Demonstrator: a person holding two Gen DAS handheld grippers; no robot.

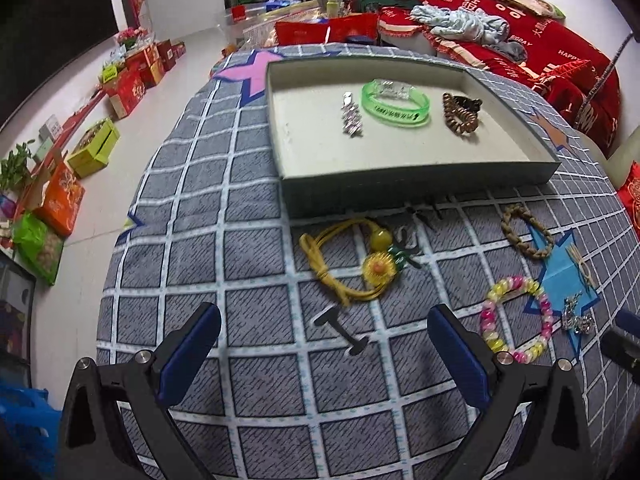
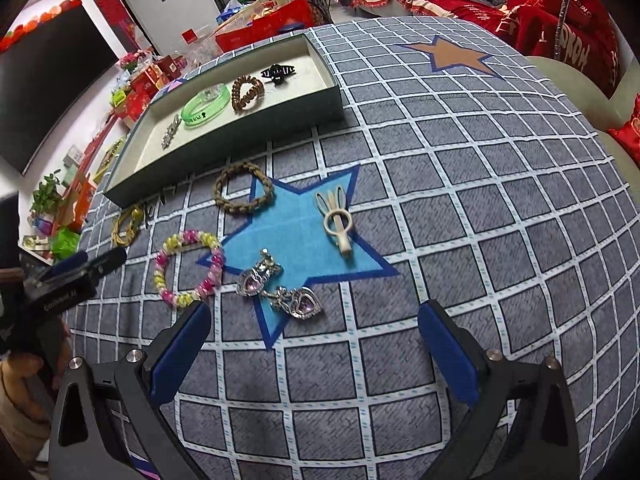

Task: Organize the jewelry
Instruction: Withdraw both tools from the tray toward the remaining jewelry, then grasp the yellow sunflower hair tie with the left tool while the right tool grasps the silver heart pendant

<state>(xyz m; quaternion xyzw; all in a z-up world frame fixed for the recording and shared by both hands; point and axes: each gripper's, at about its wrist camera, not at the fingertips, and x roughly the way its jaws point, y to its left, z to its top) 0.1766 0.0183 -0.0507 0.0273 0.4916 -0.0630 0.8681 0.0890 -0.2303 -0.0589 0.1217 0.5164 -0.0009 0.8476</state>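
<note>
Four pieces already lie inside the tray [image 2: 120, 194]: a silver clip [image 1: 351, 119], a green bangle [image 1: 396, 103], a brown coil tie [image 2: 247, 92] and a black claw clip [image 2: 279, 71]. Five remain on the tabletop [image 2: 460, 208], all on the near side of the tray: the yellow flower tie [image 1: 352, 264], braided band [image 2: 244, 192], pink-yellow bead bracelet [image 2: 188, 268], heart earrings [image 2: 280, 286] and cream bunny clip [image 2: 338, 220]. So the job looks roughly half done. The left gripper [image 1: 324, 354] and right gripper [image 2: 314, 354] hover with jaws spread wide, holding nothing.
</note>
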